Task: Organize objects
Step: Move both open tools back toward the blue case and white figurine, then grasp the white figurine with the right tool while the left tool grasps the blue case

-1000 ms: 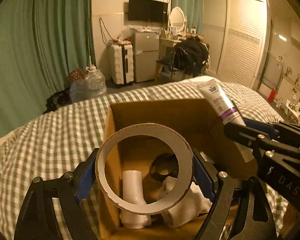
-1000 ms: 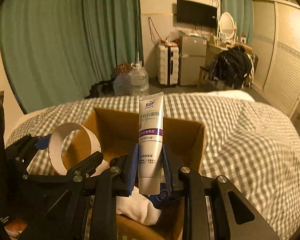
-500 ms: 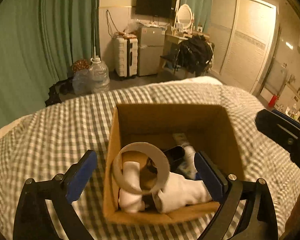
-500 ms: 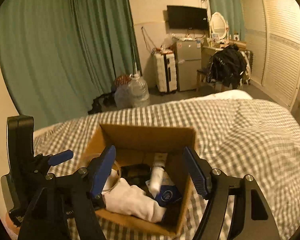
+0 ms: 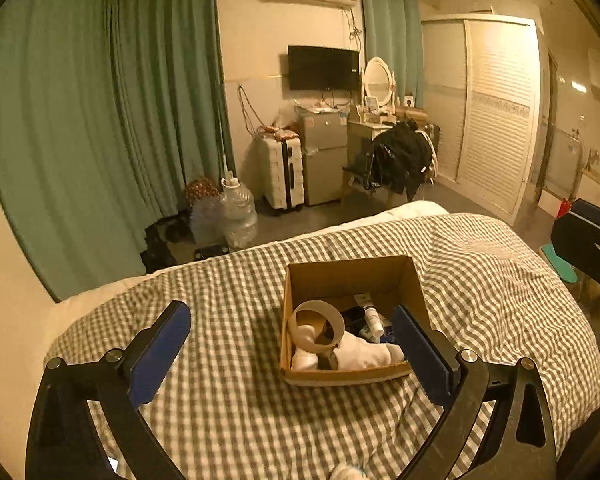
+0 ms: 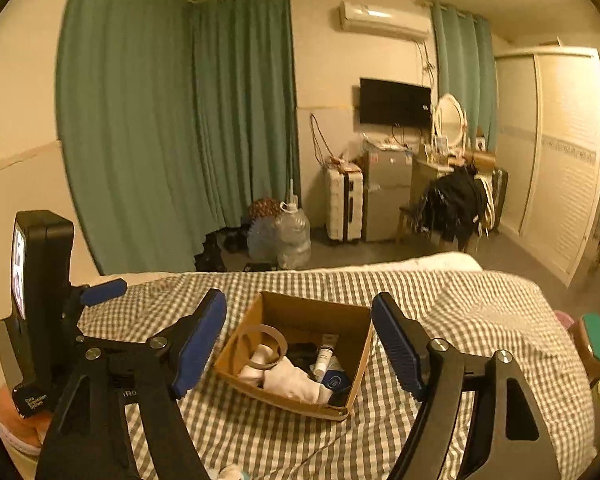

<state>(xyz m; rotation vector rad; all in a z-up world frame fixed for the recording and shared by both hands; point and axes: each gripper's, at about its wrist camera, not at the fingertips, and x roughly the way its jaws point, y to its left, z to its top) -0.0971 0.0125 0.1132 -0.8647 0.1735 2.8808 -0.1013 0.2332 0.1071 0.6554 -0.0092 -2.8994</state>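
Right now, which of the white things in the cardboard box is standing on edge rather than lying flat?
The cardboard tape ring, propped on edge at the cardboard box's left end. The tube and white cloth lie flat beside it.

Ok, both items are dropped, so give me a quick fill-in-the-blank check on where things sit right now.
1. The cardboard box sits on a bed cover patterned in ____.
2. The cardboard ring now lies ____ the box.
3. The left gripper has jaws that are ____, with nothing held.
4. The white tube lies in the box, and the right gripper holds ____.

Missing words: checks; inside; open; nothing
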